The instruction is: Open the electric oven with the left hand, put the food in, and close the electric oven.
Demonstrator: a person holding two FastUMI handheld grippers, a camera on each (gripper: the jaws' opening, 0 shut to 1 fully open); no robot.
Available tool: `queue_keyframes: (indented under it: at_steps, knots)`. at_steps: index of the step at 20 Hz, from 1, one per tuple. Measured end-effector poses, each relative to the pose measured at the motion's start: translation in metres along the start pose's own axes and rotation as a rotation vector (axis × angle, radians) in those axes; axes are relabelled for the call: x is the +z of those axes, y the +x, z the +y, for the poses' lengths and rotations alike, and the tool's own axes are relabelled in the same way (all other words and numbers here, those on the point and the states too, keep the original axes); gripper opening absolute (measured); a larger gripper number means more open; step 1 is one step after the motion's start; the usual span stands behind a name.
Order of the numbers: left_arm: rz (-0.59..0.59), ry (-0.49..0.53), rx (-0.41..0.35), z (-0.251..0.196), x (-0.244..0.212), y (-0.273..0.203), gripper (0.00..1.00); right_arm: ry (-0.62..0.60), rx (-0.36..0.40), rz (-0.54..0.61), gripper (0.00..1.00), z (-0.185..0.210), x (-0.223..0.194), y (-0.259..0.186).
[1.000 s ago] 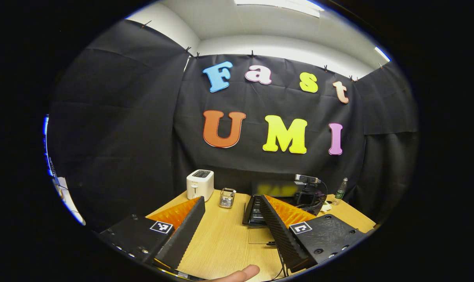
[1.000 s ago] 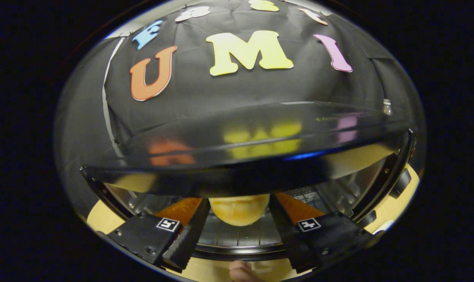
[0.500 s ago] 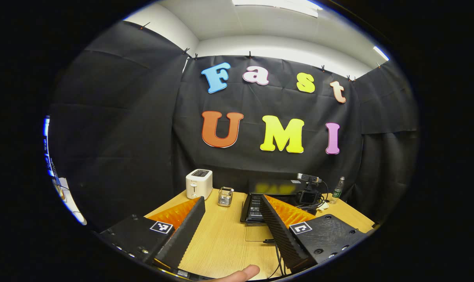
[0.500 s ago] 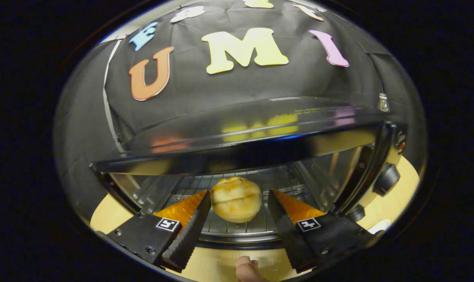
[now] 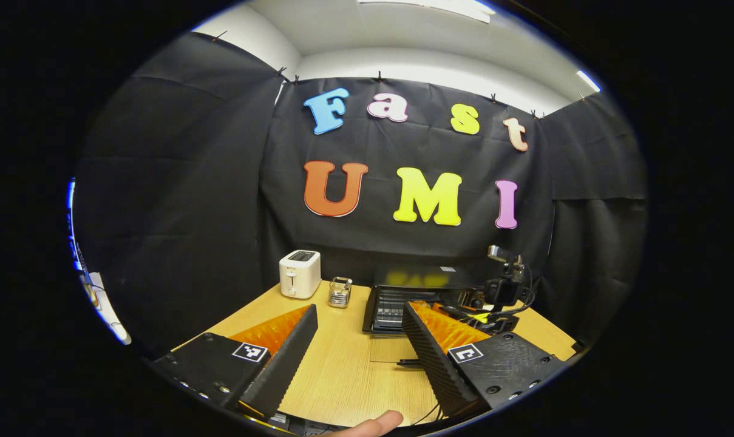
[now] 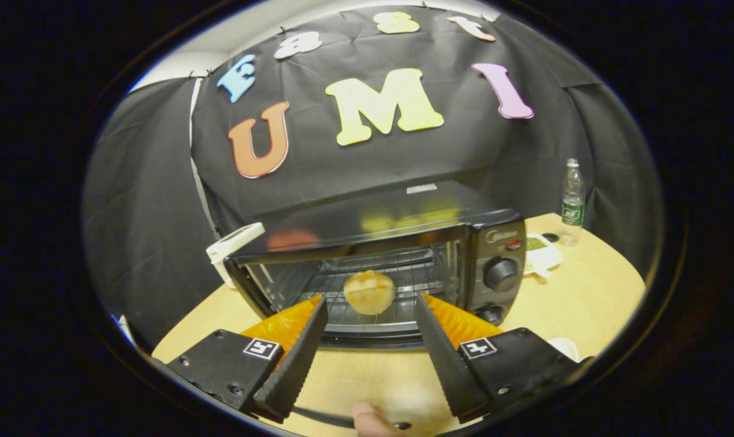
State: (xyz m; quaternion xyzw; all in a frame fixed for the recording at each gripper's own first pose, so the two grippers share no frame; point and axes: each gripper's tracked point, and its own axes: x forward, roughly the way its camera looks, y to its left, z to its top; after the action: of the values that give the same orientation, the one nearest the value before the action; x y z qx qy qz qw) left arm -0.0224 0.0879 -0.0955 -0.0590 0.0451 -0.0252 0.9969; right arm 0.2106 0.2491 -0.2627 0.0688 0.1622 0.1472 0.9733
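The black electric oven (image 6: 403, 227) stands with its glass door (image 6: 367, 373) folded down flat on the table. A round golden bun (image 6: 370, 291) lies on the wire rack inside. My right gripper (image 6: 371, 301) is open just outside the oven mouth, apart from the bun and holding nothing. My left gripper (image 5: 359, 311) is open and empty above the table, well back from the oven (image 5: 418, 284). Its lowered door (image 5: 397, 349) lies ahead between my fingers. The other gripper (image 5: 501, 290) shows beside the oven's right end.
A white toaster (image 5: 300, 273) and a small glass jar (image 5: 340, 292) stand at the back left of the wooden table (image 5: 336, 370). A plastic bottle (image 6: 572, 194) and a small dish (image 6: 540, 252) sit right of the oven. Cables (image 5: 491, 318) lie near the oven.
My right gripper has drawn back out of the oven, leaving the bun on the rack. The left gripper has shifted a little, staying open.
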Motion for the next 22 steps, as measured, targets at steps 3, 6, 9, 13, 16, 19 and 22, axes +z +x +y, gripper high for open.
queue_keyframes:
  at_steps: [3, 6, 9, 13, 16, 19, 22]
  knots:
    - [0.047, 0.005, -0.016, -0.011, -0.020, 0.008, 0.93, -0.045, -0.010, -0.049, 0.90, -0.009, 0.020, -0.046]
    - [0.115, 0.000, -0.033, -0.025, -0.046, 0.027, 0.93, -0.103, -0.039, -0.126, 0.90, -0.025, 0.047, -0.095]
    - [0.194, -0.009, -0.067, -0.044, -0.077, 0.048, 0.93, -0.140, -0.091, -0.225, 0.90, -0.047, 0.082, -0.145]
    - [0.307, -0.020, -0.120, -0.073, -0.127, 0.076, 0.93, -0.120, -0.136, -0.247, 0.90, -0.071, 0.106, -0.199]
    - [0.396, -0.035, -0.140, -0.092, -0.165, 0.096, 0.93, -0.146, -0.158, -0.283, 0.90, -0.084, 0.132, -0.240]
    - [0.475, -0.037, -0.143, -0.108, -0.199, 0.112, 0.93, -0.192, -0.202, -0.351, 0.90, -0.095, 0.155, -0.278]
    - [0.534, -0.017, -0.138, -0.117, -0.229, 0.124, 0.93, -0.199, -0.184, -0.379, 0.91, -0.090, 0.162, -0.304]
